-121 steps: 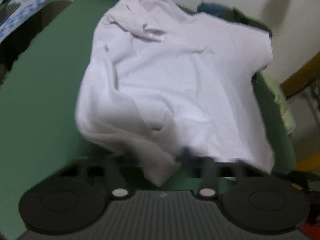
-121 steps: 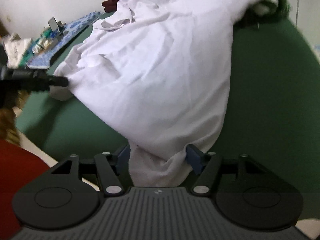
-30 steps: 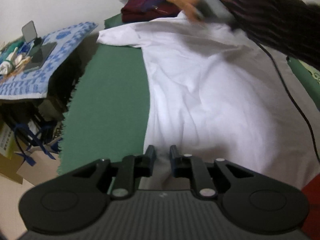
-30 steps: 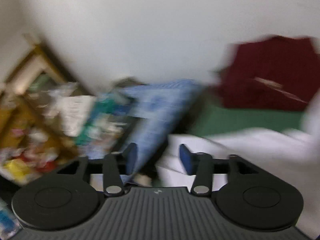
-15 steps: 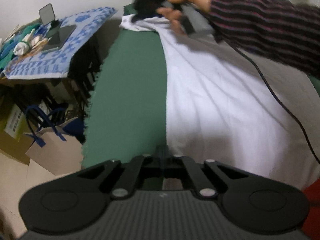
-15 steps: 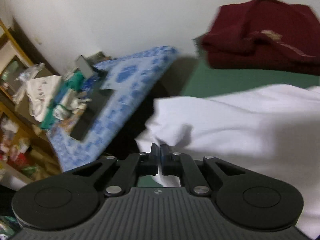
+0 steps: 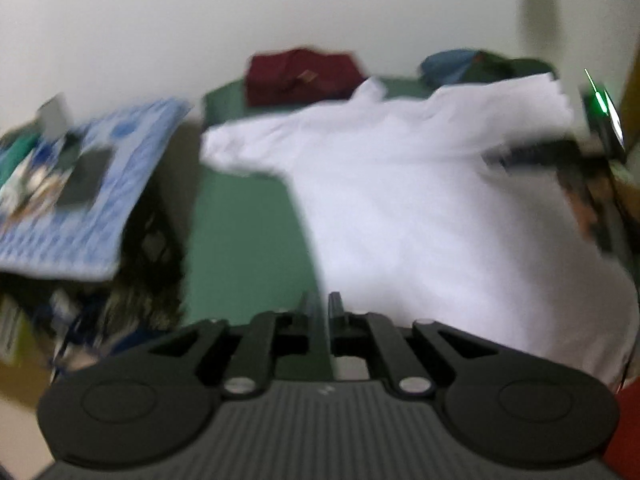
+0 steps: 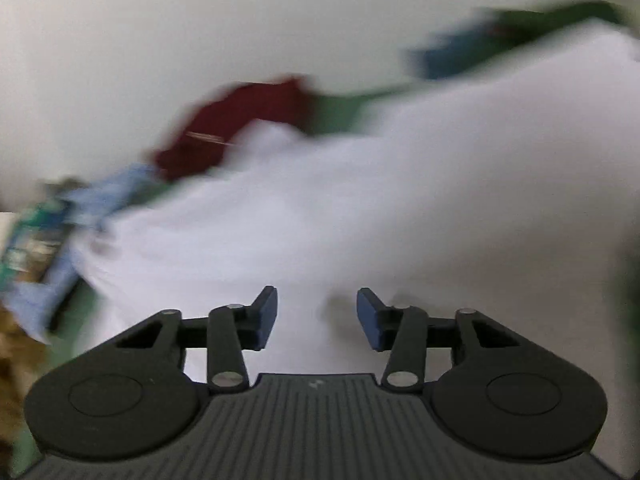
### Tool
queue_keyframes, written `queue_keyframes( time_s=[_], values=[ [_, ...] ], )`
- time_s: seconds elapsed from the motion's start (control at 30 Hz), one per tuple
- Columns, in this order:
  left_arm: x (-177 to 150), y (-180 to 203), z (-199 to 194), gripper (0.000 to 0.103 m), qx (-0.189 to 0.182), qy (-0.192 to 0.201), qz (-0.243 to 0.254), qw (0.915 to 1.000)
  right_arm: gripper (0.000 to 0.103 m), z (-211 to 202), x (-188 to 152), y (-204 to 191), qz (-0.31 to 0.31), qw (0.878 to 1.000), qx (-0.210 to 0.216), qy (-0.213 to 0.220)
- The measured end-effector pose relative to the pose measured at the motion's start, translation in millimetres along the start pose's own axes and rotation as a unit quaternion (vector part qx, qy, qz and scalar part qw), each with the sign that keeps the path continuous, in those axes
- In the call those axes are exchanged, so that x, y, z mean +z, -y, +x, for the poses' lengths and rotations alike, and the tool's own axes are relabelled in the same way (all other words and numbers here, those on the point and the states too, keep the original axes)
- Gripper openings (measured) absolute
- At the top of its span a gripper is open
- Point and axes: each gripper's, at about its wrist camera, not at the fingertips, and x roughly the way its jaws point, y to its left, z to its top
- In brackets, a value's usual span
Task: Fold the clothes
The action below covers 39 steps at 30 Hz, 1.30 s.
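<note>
The white shirt (image 7: pixel 420 200) now lies spread flat on the green table (image 7: pixel 240 240). The right gripper (image 8: pixel 316 314) has let go of the sleeve, jaws opening over it; the left gripper (image 7: pixel 319 312) stays clenched on the hem, ready for folding.

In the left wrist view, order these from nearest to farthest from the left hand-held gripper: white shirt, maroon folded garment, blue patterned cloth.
1. White shirt, directly ahead and to the right of the left hand-held gripper.
2. Blue patterned cloth, off to the left.
3. Maroon folded garment, far end by the wall.
</note>
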Motion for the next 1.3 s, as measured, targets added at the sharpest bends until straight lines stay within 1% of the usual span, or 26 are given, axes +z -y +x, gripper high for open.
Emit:
queue_keyframes(
  time_s=[0.03,0.1,0.17,0.2,0.27,0.3,0.33,0.37,0.4,0.43,0.47,0.5,0.57,0.6,0.67,0.73,0.77,0.83,0.87,0.93,0.97,1.03,1.1,1.2,1.27,1.3],
  values=[
    [5,7,8,0.001,-0.014,-0.001,0.005,0.9999,0.046,-10,-9,16,0.017,1.000,-0.018,-0.005],
    [9,25,26,0.003,-0.049,-0.013,0.012,0.9986,0.034,-28,-25,45,0.057,0.997,-0.043,-0.012],
    [7,42,45,0.008,-0.073,-0.036,0.017,0.9965,0.030,-37,-37,61,0.087,0.995,-0.056,-0.017],
    [6,50,55,0.008,-0.084,-0.048,0.020,0.9951,0.027,-40,-42,62,0.090,0.994,-0.057,-0.015],
    [0,59,70,0.004,-0.081,-0.066,0.015,0.9944,0.027,-44,-48,61,0.077,0.995,-0.059,-0.008],
    [-2,60,76,0.005,-0.070,-0.070,0.013,0.9950,0.026,-46,-50,64,0.060,0.995,-0.074,-0.005],
    [-6,60,80,0.005,-0.051,-0.073,0.011,0.9960,0.026,-49,-51,71,0.041,0.995,-0.094,-0.001],
    [-10,56,83,0.006,-0.030,-0.072,0.005,0.9969,0.021,-52,-52,77,0.023,0.993,-0.113,0.002],
    [-14,52,85,0.007,-0.011,-0.072,-0.001,0.9974,0.008,-54,-53,83,0.014,0.993,-0.118,0.002],
    [-14,46,82,0.007,-0.006,-0.074,-0.013,0.9972,0.007,-57,-53,88,0.013,0.994,-0.112,0.000],
    [-15,39,79,0.006,0.008,-0.079,-0.023,0.9966,0.009,-61,-52,92,0.014,0.994,-0.109,0.000],
    [-17,35,76,0.007,0.022,-0.082,-0.025,0.9961,0.018,-65,-52,94,0.007,0.994,-0.113,0.002],
    [-21,29,67,0.006,0.062,-0.087,-0.025,0.9940,0.024,-75,-54,97,-0.019,0.991,-0.129,0.010],
    [-23,27,62,0.005,0.062,-0.091,-0.033,0.9934,0.026,-79,-56,99,-0.024,0.992,-0.121,0.005],
    [-29,29,52,0.005,0.057,-0.095,-0.049,0.9927,0.027,-86,-62,105,-0.022,0.996,-0.081,-0.021],
    [-35,44,49,0.008,0.055,-0.100,-0.051,0.9921,0.033,-94,-67,110,-0.020,0.998,-0.040,-0.046],
    [-41,56,48,0.017,0.071,-0.100,-0.036,0.9918,0.038,-98,-72,113,-0.024,0.998,-0.033,-0.057],
    [-53,75,41,0.018,0.097,-0.100,-0.012,0.9902,0.037,-109,-82,119,-0.039,0.996,-0.039,-0.077],
    [-57,78,38,0.018,0.101,-0.104,-0.014,0.9893,0.038,-117,-86,123,-0.040,0.995,-0.032,-0.088],
    [-59,76,31,0.018,0.103,-0.119,-0.021,0.9873,0.040,-133,-94,131,-0.032,0.993,-0.005,-0.114],
    [-60,75,27,0.017,0.104,-0.126,-0.023,0.9863,0.045,-141,-98,135,-0.029,0.991,0.008,-0.127],
    [-61,76,20,0.013,0.102,-0.126,-0.017,0.9867,0.046,-155,-107,141,-0.027,0.987,0.036,-0.154],
    [-59,86,18,0.014,0.086,-0.121,-0.012,0.9888,0.046,-163,-118,136,-0.037,0.982,0.061,-0.176],
    [-63,106,22,0.018,0.072,-0.124,0.003,0.9897,0.051,-171,-134,124,-0.054,0.978,0.083,-0.181],
    [-67,111,25,0.019,0.068,-0.128,0.009,0.9894,0.052,-176,-141,118,-0.065,0.978,0.084,-0.178],
    [-69,111,26,0.020,0.067,-0.131,0.010,0.9890,0.046,-177,-143,117,-0.072,0.979,0.080,-0.173]
  ],
)
